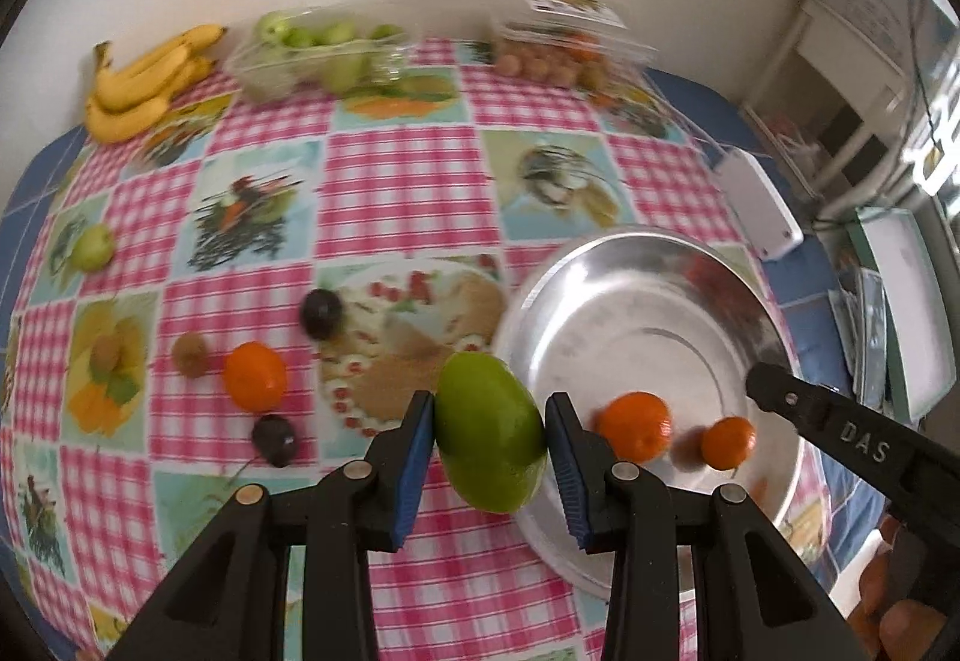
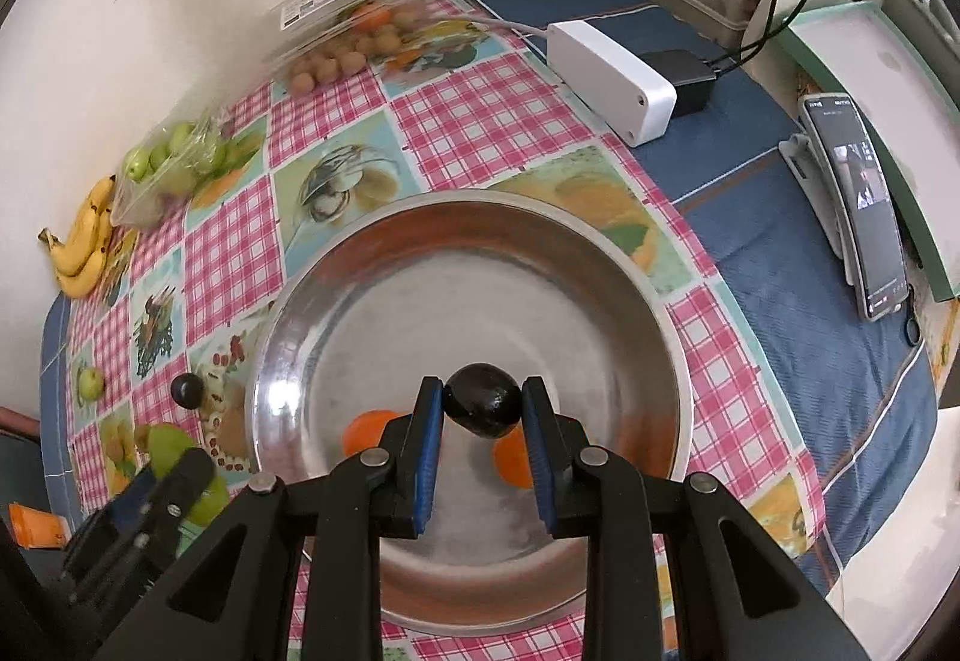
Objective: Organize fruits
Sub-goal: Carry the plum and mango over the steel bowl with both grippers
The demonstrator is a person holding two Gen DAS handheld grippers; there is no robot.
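Left wrist: green mango (image 1: 489, 430) clamped in left gripper (image 1: 489, 436), beside metal bowl (image 1: 600, 289).

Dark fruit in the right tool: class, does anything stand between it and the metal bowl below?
Nothing visible does. The dark fruit, clamped in the right tool, hangs over the bowl. Two oranges lie near the spot under it, with bare metal around them.
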